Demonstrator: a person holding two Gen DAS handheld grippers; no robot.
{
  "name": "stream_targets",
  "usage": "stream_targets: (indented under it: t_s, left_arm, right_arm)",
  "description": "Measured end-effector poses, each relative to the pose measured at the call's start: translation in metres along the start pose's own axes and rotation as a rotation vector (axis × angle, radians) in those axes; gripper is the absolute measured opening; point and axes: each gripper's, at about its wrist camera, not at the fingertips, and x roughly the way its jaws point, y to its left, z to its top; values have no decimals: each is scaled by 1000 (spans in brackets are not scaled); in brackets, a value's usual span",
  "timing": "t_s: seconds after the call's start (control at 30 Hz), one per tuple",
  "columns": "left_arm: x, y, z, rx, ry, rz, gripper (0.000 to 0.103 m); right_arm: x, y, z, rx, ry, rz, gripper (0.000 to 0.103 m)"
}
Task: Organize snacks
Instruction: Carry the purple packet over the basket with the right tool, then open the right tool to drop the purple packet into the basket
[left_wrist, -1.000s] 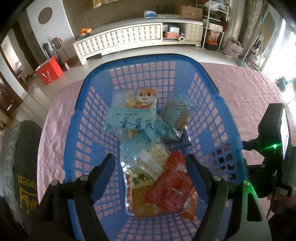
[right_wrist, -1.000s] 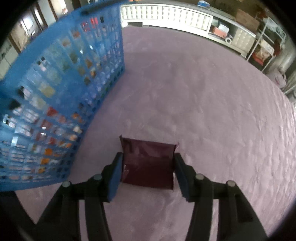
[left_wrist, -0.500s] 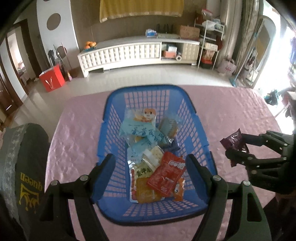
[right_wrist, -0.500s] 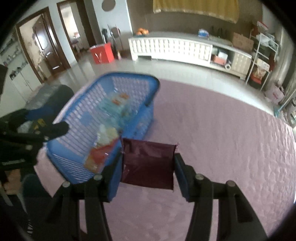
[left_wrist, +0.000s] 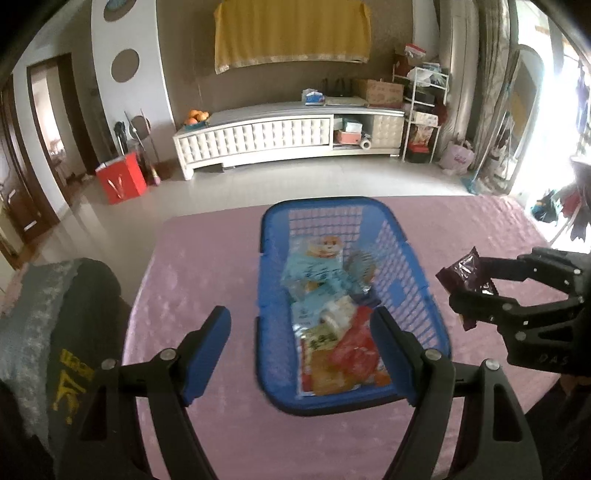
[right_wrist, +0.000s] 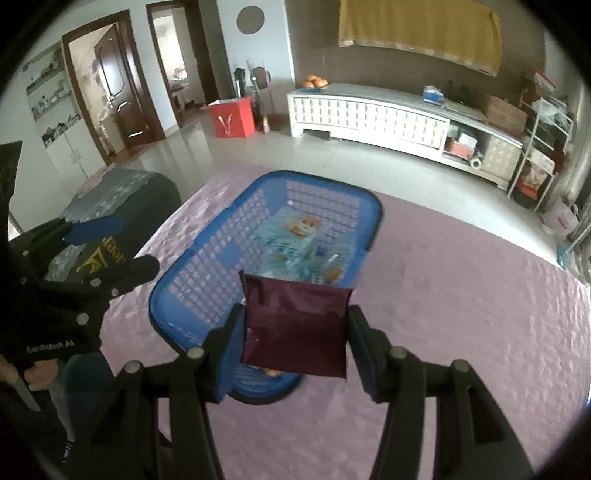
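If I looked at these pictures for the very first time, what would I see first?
Probably the bright blue basket in the middle of the pink tablecloth, full of colourful snack packets. Next, the dark purple packet pinched in the right gripper, held up above the table near the basket. The left gripper is open and holds nothing.

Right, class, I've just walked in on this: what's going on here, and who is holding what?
A person with a gripper in each hand is sorting snacks into a blue basket on a pink-covered table. The right gripper is shut on a maroon packet, held in the air near the basket and not yet inside. The left gripper is open and empty above the basket's near end. Several snack packets already lie in the basket.
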Motion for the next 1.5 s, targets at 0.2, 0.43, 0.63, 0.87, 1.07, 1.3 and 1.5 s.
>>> stream_targets:
  t_s: [0.2, 0.43, 0.63, 0.87, 1.07, 1.3, 1.5]
  left_arm:
    - [0, 12, -9, 5, -21, 13, 85]
    - [8, 37, -17, -58, -30, 8, 103]
    - [21, 43, -26, -51, 1, 20, 103]
    - [33, 65, -38, -99, 24, 30, 103]
    - [33, 74, -42, -115, 8, 63, 103]
    - [25, 62, -45, -73, -10, 74, 103]
    - [7, 42, -42, -48, -44, 78, 103]
  right_arm:
    - [14, 11, 7, -11, 13, 19, 59]
    - [33, 24, 10, -37, 46, 14, 59]
    - [59, 38, 12, -68, 92, 20, 59]
    - [97, 42, 7, -78, 182, 17, 59]
    - [105, 48, 5, -116, 205, -13, 72]
    - [79, 34, 2, -68, 136, 2, 91]
    - [29, 21, -4, -13, 0, -28, 91]
